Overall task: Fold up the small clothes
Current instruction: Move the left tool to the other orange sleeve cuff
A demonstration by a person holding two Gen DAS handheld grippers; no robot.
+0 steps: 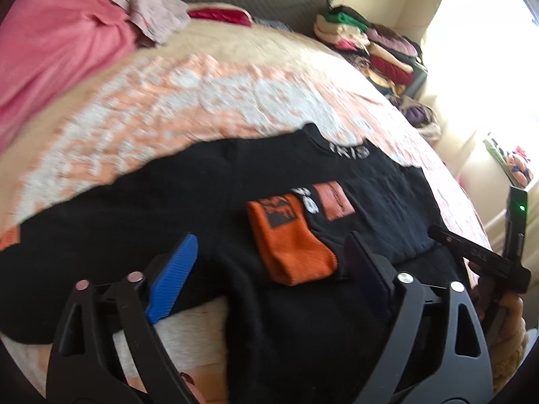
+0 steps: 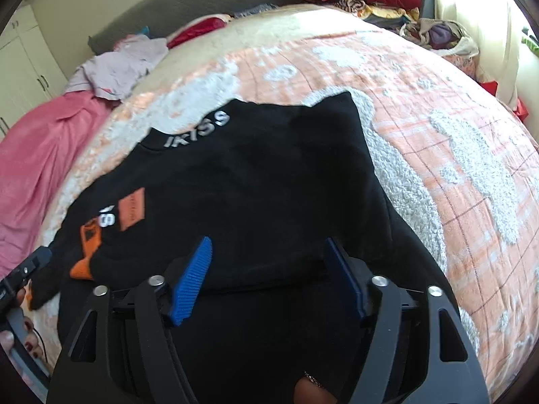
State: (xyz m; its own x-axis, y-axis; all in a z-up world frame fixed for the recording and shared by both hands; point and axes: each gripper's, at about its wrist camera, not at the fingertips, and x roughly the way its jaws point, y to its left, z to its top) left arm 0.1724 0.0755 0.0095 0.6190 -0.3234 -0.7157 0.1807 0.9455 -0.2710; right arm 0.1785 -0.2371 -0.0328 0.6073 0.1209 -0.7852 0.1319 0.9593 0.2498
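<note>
I had the black sweatshirt [image 2: 256, 181] lying flat on the near part of the bed, over the orange-and-white blanket [image 2: 438, 107], its collar with white lettering toward the far side. An orange cuff [image 1: 289, 245] was folded across its chest beside the orange patches. My left gripper [image 1: 273, 259] stood just above the near edge of the garment, its blue-padded fingers [image 1: 175, 272] spread wide with the cuff between them but nothing pressed. My right gripper [image 2: 269, 276] hung over the right half of the sweatshirt, fingers likewise apart and clamping nothing. At the far left lay a pink cloth [image 1: 57, 57] with a pale lilac garment [image 2: 118, 67] beside it. A stack of folded clothes [image 1: 370, 43] sat at the far right, near the bright window.
</note>
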